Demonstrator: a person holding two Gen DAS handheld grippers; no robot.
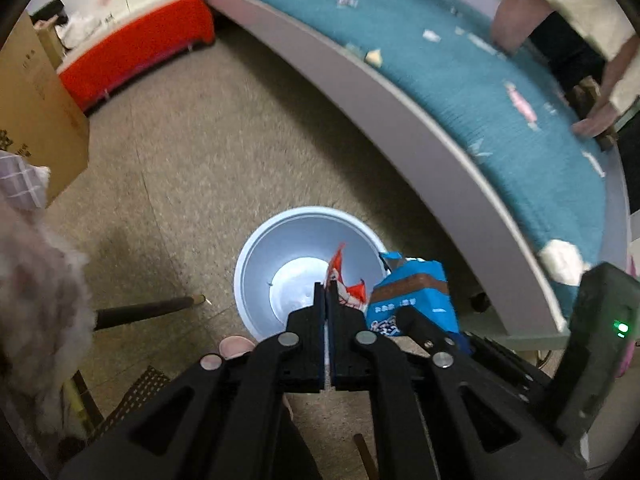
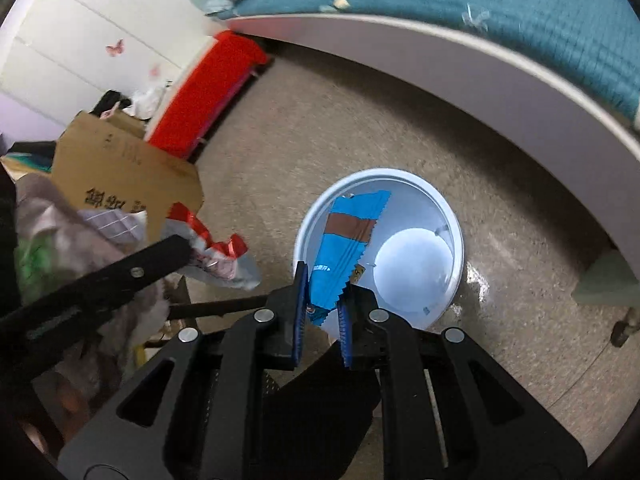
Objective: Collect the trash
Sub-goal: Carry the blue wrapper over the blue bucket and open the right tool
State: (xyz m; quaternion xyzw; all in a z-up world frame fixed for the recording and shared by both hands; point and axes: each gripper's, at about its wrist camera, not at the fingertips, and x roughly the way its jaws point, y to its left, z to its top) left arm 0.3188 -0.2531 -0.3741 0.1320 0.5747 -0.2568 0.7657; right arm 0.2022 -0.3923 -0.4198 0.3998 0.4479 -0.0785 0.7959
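Note:
A white round bin (image 1: 260, 264) stands on the floor beside the bed, empty inside. My left gripper (image 1: 327, 292) hangs above it, shut on a crumpled red and white wrapper (image 1: 348, 288). Just to its right, my right gripper (image 1: 404, 316) holds a blue and brown snack wrapper (image 1: 416, 288). In the right wrist view the right gripper (image 2: 322, 312) is shut on the blue wrapper's (image 2: 348, 248) lower end over the bin's (image 2: 420, 204) near rim. The left gripper (image 2: 184, 248) sits to the left with the red and white wrapper (image 2: 216, 256) over the floor.
A bed with a teal cover (image 1: 460, 80) and a grey frame (image 1: 400, 128) curves along the right; several scraps (image 1: 520, 104) lie on it. A person's hand (image 1: 592, 124) rests on the bed. A cardboard box (image 2: 128, 172), a red bench (image 1: 136, 56) and piled cloth (image 1: 36, 280) stand left.

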